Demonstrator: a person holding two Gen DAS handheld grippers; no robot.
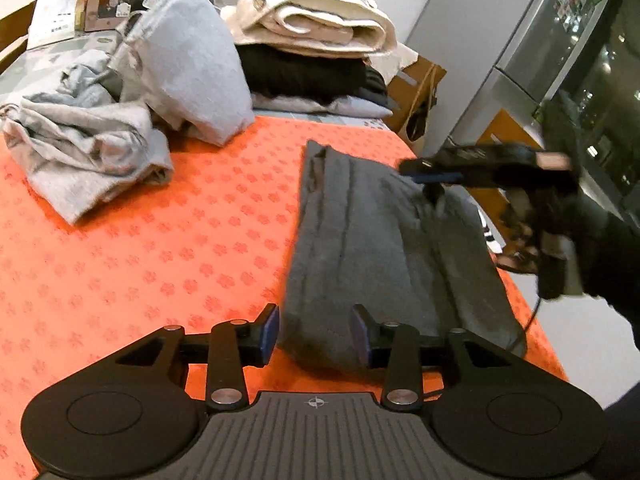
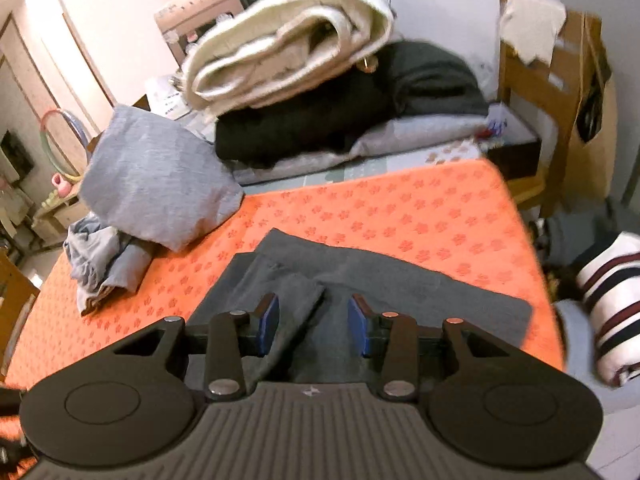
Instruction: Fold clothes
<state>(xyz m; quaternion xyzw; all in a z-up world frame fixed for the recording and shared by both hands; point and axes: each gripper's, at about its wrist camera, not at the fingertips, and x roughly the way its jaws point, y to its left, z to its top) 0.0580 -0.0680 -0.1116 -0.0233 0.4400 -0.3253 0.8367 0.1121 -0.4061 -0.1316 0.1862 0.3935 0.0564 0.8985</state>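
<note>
Dark grey garment lies folded flat on the orange flowered cloth, both grippers over it with fingers apart.

The left gripper hovers at the garment's near end, gripping nothing — whether its blue pads touch the fabric is hard to tell. The right gripper is likewise spread and empty above a turned-over flap; from the left wrist it is motion-blurred. Behind, crumpled light grey clothes and a stack topped by a cream blanket — partly blurred.
</note>
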